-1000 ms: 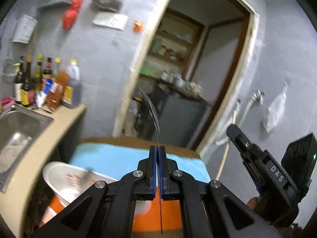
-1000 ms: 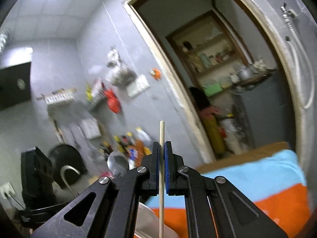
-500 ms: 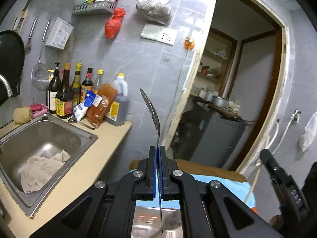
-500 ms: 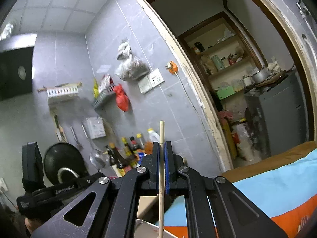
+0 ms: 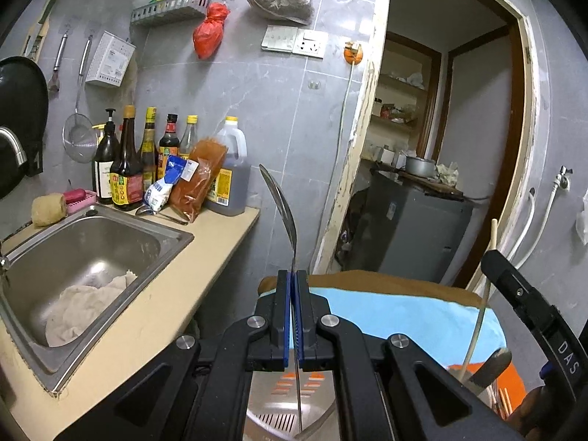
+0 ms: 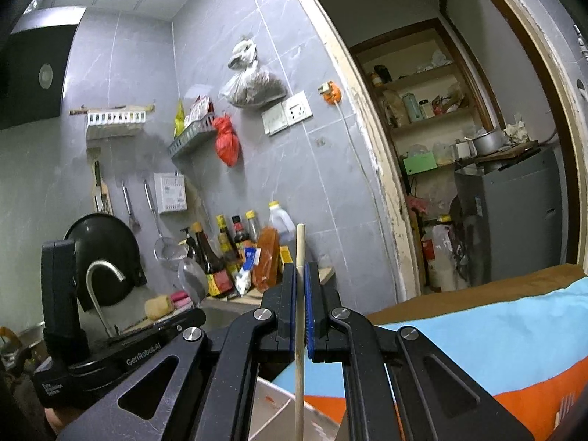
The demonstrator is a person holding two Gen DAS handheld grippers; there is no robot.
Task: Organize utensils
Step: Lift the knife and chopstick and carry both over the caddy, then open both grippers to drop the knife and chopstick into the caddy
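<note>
Lowered, left hand-held gripper (image 5: 293,279) clamps apparently a spoon (image 5: 282,204).

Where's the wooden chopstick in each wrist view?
Left wrist: wooden chopstick at right edge, poking up above the right hand-held gripper.
Right wrist: center frame, upright, clamped in that gripper's blue pads.
Shared landmark: red bag hanging on the tiled wall.

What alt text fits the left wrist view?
The left hand-held gripper is shut on a metal spoon held upright, bowl up. To its left are a steel sink with a cloth and bottles along a grey tiled wall.
</note>
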